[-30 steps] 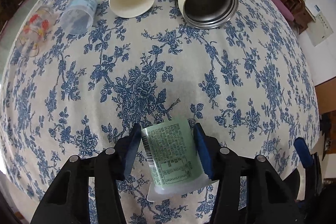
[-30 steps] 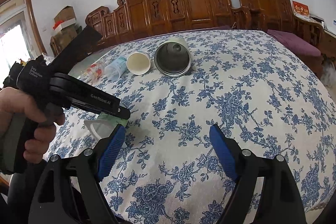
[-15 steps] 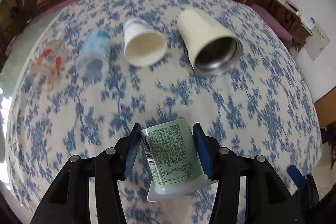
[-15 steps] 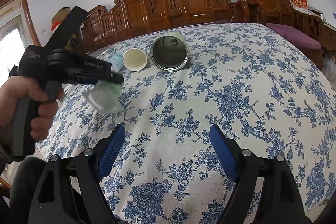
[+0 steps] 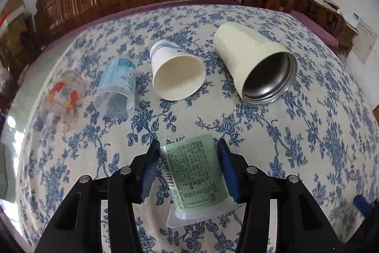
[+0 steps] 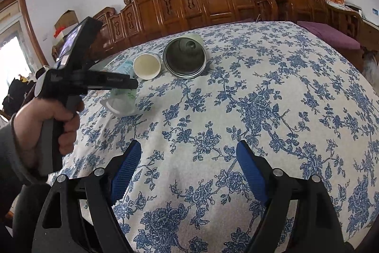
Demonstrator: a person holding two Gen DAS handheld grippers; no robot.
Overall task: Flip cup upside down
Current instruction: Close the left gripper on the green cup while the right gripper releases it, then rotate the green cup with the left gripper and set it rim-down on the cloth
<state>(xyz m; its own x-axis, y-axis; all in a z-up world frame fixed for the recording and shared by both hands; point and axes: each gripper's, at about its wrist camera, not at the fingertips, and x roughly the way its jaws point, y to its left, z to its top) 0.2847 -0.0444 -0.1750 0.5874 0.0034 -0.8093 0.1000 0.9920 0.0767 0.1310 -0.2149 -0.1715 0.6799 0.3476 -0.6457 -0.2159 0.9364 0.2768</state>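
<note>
4 cups (image 5: 178, 74) lying ahead, left tongs (image 5: 188, 166) gripping green cup (image 5: 193, 172), right tongs (image 6: 188, 168) wide.

Green-labelled plastic cup (image 5: 193, 172) — printed text, white rim nearest the camera — held above the tablecloth.

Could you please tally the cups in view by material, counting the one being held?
Clear printed glass cup: 1
Translucent blue plastic cup: 1
White paper cup: 1
Cream steel-lined tumbler: 1
Green-labelled plastic yogurt cup, in left hand-held gripper: 1
Total: 5
</note>
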